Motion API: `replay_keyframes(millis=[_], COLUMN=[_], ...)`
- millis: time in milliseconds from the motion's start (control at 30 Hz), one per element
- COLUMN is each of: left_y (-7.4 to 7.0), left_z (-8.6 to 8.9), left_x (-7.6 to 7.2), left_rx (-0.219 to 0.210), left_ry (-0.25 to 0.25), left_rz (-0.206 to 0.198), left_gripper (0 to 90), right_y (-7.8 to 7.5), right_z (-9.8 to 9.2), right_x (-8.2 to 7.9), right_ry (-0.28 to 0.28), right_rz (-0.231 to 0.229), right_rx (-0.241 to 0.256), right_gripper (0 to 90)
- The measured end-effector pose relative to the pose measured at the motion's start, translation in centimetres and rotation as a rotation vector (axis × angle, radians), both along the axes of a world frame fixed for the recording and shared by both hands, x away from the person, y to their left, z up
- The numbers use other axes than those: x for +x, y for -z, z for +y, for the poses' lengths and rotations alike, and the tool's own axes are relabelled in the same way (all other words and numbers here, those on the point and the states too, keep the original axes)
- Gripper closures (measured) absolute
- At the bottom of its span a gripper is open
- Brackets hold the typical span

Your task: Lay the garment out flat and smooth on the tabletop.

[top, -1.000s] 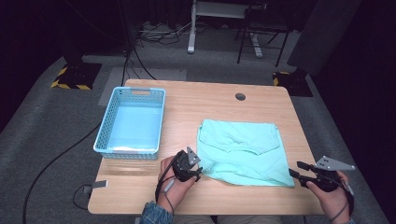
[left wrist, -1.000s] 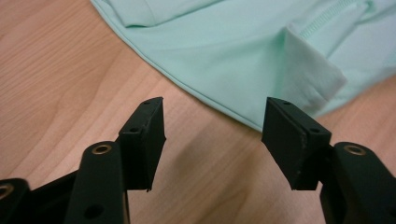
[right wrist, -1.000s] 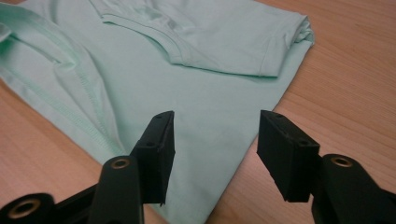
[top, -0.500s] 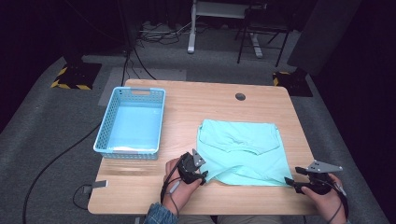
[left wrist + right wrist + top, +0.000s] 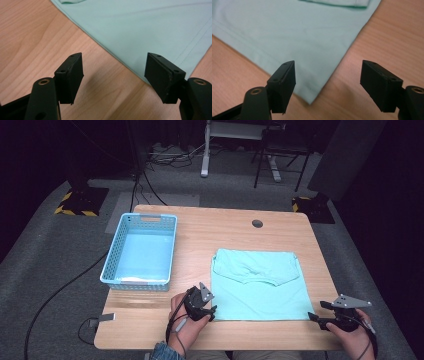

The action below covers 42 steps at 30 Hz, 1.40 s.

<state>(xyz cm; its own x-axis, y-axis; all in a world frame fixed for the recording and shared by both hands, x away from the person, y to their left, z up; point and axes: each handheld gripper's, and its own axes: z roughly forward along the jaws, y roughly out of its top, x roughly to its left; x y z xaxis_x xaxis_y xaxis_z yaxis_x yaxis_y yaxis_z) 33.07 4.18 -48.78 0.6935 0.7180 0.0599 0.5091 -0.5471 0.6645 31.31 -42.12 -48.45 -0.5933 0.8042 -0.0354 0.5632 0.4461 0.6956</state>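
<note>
Our left gripper (image 5: 212, 312) sits at the near left corner of the shirt (image 5: 257, 287), jaws spread wide and holding nothing; in the left gripper view (image 5: 113, 75) the bare wood lies between the jaws, the shirt's edge runs from 11 o'clock down to 4 o'clock, and the corner tucks just by the right-hand jaw. Our right gripper (image 5: 314, 316) is likewise released and empty at the near right corner; in the right gripper view (image 5: 328, 82) the corner points toward 6 o'clock, just inside the left-hand jaw, with the hem stitching running off toward 10 o'clock. So each corner lies straight ahead at 12 o'clock from its own gripper, each hand nearest its own side, and we judge the coming move to be a short push forward and a pinch on both corners. The shirt lies flat on the table (image 5: 225, 227), roughly square, its near hem running 9 to 3 o'clock between the grippers, its folded collar end at the far side. The basket (image 5: 112, 265) stands well apart at 10 o'clock from the left gripper. We read no brand, label or writing anywhere.
</note>
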Motion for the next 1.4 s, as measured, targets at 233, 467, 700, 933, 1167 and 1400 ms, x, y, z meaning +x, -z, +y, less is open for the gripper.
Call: replay_keyframes(millis=[233, 467, 700, 933, 1167, 1400], left_y=[-0.4, 0.4, 1.3, 0.6, -0.1, 0.7], left_z=[-2.0, -3.4, -3.2, -3.2, -4.1, -5.3], left_x=[2.3, 4.2, 3.7, 1.6, 3.4, 6.0], left_rx=[-0.036, -0.039, -0.07, -0.054, -0.09, -0.075], left_ry=[0.013, 0.034, 0.041, 0.074, 0.058, 0.046], left_rz=[-0.042, -0.037, 0.015, 0.055, -0.007, -0.019], left_gripper=[29.6, 29.8, 34.4, 39.6, 34.3, 35.9], right_y=[0.1, 0.9, 1.7, 1.0, -0.2, 0.4], right_z=[1.1, 2.6, 2.9, 2.7, 3.0, 4.1], right_x=[3.1, 5.7, 5.6, 2.7, 4.4, 7.2], right_ry=[-0.036, -0.104, -0.11, -0.116, -0.09, -0.093], right_rz=[-0.034, -0.034, -0.002, 0.048, -0.03, -0.032], right_rx=[0.045, 0.055, 0.043, 0.004, 0.039, 0.042], right_gripper=[28.3, 26.8, 26.1, 31.7, 33.8, 36.0])
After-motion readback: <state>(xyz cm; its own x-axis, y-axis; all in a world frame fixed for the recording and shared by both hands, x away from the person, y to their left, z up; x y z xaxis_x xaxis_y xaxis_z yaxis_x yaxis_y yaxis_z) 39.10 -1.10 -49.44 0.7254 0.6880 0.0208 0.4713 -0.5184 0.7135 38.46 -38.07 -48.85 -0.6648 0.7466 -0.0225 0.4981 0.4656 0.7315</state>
